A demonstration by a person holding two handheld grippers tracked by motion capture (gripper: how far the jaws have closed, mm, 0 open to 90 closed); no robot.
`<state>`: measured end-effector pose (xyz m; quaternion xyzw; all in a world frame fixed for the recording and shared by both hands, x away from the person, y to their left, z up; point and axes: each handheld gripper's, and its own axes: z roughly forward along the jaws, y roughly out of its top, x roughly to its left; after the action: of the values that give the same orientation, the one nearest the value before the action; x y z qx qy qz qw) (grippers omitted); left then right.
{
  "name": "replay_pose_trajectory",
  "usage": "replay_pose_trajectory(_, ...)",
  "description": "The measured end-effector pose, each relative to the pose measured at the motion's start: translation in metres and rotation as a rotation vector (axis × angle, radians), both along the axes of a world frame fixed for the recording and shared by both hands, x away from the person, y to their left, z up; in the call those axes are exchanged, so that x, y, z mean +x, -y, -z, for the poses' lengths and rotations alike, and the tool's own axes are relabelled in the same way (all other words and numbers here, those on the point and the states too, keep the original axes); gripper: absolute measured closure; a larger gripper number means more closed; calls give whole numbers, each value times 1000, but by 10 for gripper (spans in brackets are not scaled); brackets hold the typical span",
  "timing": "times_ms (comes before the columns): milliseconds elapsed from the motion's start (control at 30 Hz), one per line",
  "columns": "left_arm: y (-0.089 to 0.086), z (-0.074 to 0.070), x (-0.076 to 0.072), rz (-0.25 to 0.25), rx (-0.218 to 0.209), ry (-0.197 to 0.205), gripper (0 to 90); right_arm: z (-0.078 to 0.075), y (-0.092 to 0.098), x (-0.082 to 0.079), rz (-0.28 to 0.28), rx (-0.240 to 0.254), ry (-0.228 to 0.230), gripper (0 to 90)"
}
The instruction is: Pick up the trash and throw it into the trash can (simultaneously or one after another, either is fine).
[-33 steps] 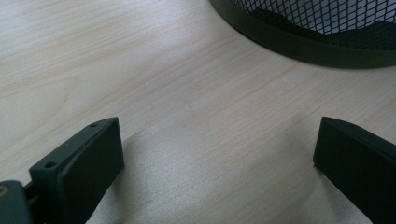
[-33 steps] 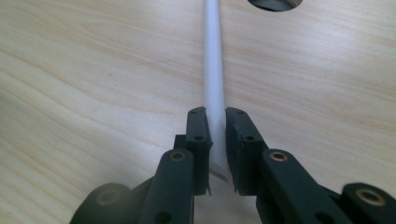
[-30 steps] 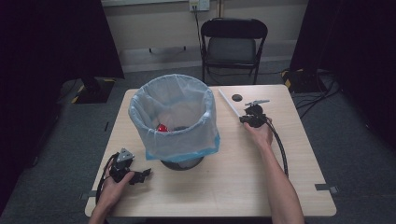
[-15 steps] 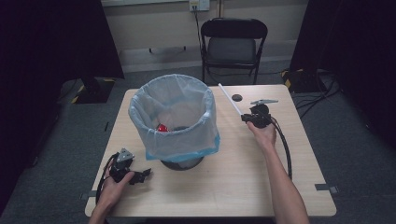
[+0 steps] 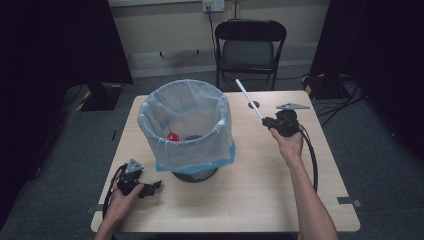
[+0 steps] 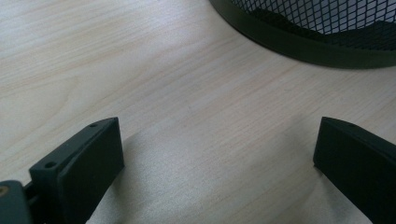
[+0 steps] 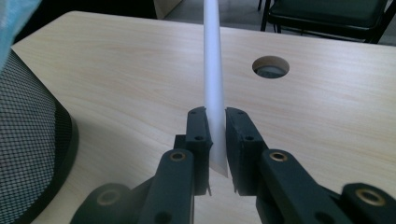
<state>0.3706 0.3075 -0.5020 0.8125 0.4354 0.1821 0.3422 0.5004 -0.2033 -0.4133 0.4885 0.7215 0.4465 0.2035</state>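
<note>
High view: white rod [image 5: 248,98] held off the table [image 5: 250,190], long axis slanting from the right gripper [image 5: 274,121] up and away toward the far left, free end near the bin's [image 5: 186,131] far rim but apart from it. Rod is thin, straight, plain white. Right gripper clamped on its lower end. Left gripper [image 5: 152,186] rests low on the table near the bin's base, jaws spread, nothing between them. Bin lined with a pale blue bag; a red thing [image 5: 173,136] lies inside. Left gripper view: jaws wide apart over bare table [image 6: 187,93], bin's dark mesh base [image 6: 303,42] ahead, untouched. Right gripper view: right gripper [image 7: 216,135] pinches the rod [image 7: 213,65] at its cut lower end; the rod runs straight ahead and up past the table's round hole [image 7: 270,66]. Smooth, matte, tube-like.
</note>
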Motion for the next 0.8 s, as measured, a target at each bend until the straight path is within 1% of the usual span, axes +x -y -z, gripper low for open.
replay_pose_trajectory(100,0,0,0,0,0,0,10,-9,2,-6,-3,29,23,805)
replay_pose_trajectory(167,0,0,0,-1,-3,0,10,-15,3,-9,-9,38,36,805)
replay_pose_trajectory(233,0,0,0,-1,-1,0,10,-19,3,-12,-4,36,39,806)
replay_pose_trajectory(367,0,0,0,-2,-3,0,10,-26,4,-17,-12,59,52,806)
replay_pose_trajectory(567,0,0,0,0,0,0,10,-44,1,-27,-44,114,111,806)
replay_pose_trajectory(700,0,0,0,-1,-3,0,10,-56,-4,-30,-67,123,137,806)
replay_pose_trajectory(767,0,0,0,-1,-3,0,10,-61,-6,-30,-88,141,141,805)
replay_pose_trajectory(800,0,0,0,-2,-3,0,10,-63,-7,-31,-91,138,147,806)
